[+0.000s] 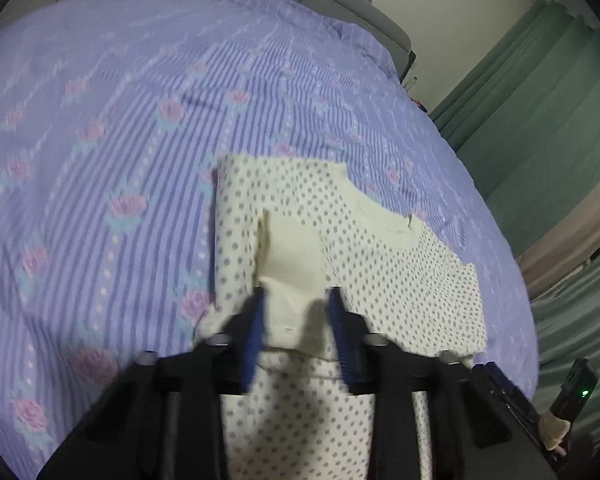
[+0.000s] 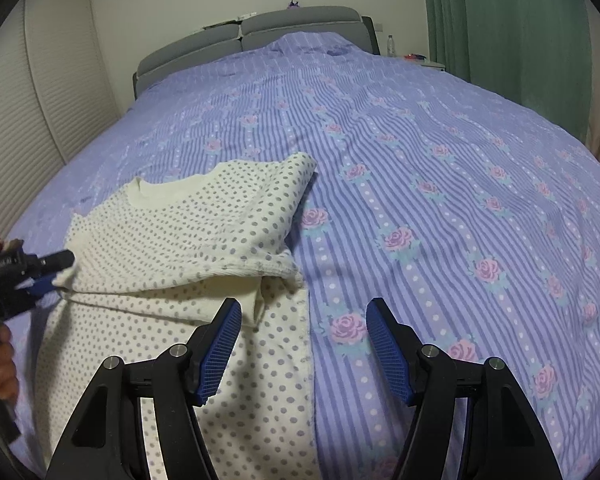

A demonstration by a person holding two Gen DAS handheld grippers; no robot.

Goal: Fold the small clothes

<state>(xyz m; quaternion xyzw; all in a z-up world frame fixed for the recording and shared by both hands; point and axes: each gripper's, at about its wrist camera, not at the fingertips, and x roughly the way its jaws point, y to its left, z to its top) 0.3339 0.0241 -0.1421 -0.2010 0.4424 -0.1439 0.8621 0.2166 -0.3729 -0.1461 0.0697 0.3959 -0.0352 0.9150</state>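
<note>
Your left gripper [image 1: 296, 300] pinched the dotted shirt's [image 2: 172, 236] cuff [image 1: 292, 264], your right gripper [image 2: 302, 312] gaped wide, holding nothing, above the bedspread [image 2: 420, 160].

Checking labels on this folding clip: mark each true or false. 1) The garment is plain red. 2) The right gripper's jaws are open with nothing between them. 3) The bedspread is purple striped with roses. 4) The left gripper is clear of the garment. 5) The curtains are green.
1) False. The cream purple-dotted knit top is dotted, not red.
2) True. The right gripper stands open above the top's edge and the bedspread.
3) True. The purple striped rose-print bedspread covers the bed.
4) False. The left gripper has a cream cuff of the top between its jaws, and the right wrist view shows its tips at the top's edge.
5) True. The green pleated curtains hang beside the bed.
</note>
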